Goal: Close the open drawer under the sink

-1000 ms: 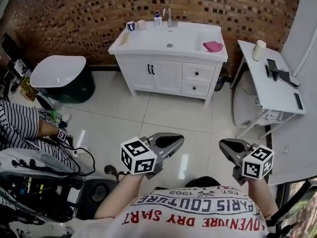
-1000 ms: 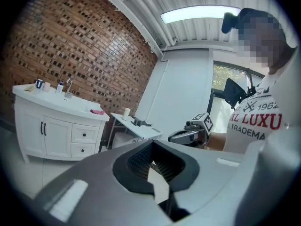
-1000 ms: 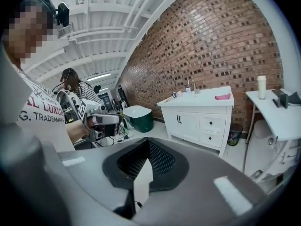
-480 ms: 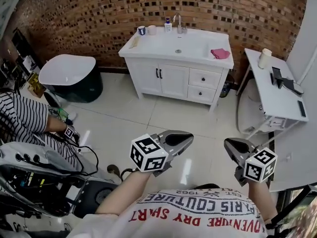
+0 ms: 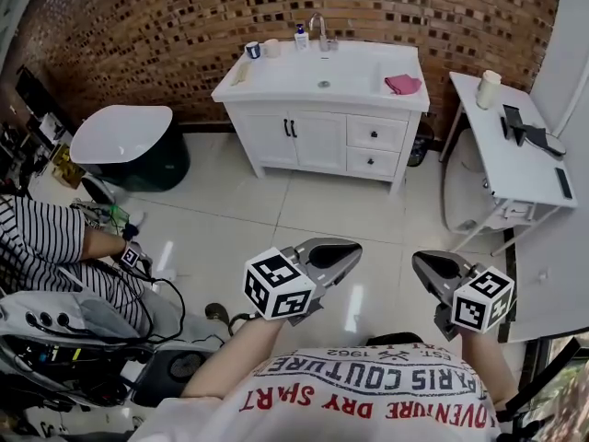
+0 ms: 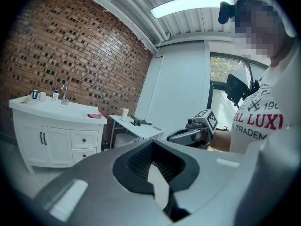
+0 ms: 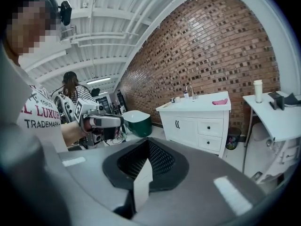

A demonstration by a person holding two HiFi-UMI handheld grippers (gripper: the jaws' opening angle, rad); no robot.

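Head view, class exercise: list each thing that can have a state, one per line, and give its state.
Left gripper: shut, empty.
Right gripper: shut, empty.
Cabinet doors: shut.
Drawers: both look flush with the front, none visibly open.
Bin lid: down.
Pink cloth: crumpled.
Cup: upright.

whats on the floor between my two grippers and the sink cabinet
Nothing: the head view shows only bare tiled floor between the left hand-held gripper, the right hand-held gripper and the white sink cabinet.
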